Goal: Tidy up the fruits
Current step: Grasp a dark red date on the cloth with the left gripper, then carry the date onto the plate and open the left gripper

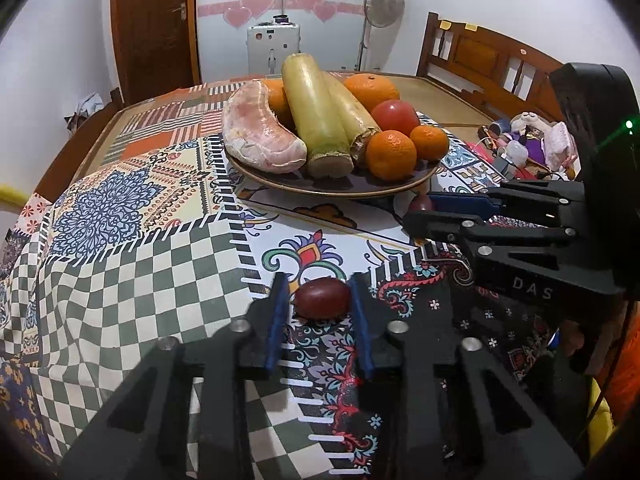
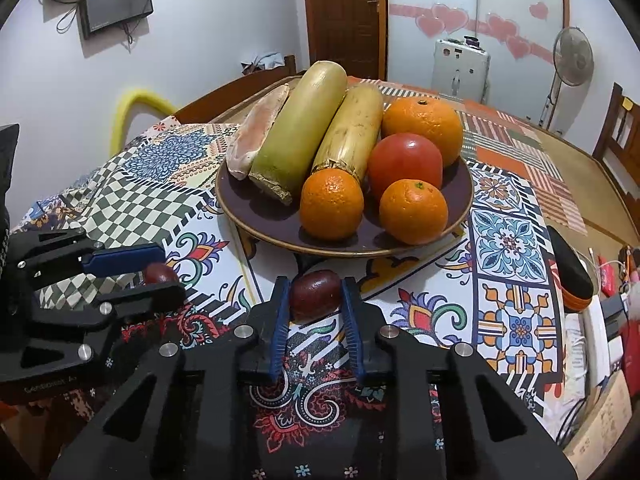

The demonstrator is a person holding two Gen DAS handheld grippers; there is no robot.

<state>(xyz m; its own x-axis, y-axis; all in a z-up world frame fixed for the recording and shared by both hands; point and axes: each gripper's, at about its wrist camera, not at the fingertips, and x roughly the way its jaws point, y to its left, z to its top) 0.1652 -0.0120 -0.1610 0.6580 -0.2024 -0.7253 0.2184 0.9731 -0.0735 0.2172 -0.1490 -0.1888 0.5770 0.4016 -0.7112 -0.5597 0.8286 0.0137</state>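
The patchwork tablecloth (image 2: 508,240) carries a dark plate (image 2: 256,208) at twelve o'clock, holding two sugarcane pieces (image 2: 300,128) whose long axes run from near cut ends toward one o'clock, a pomelo segment (image 1: 256,132), a tomato (image 2: 404,160) and three oranges (image 2: 332,204). The left gripper (image 1: 320,300) pinches a dark red jujube (image 1: 322,297), long axis crosswise between its fingers. The right gripper (image 2: 314,296) pinches a second jujube (image 2: 315,293), tilted up toward two o'clock.

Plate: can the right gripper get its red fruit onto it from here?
Probably yes. The right gripper is shut on a dark red fruit just short of the plate. A bare patch of the plate's near rim lies straight ahead, nothing between.
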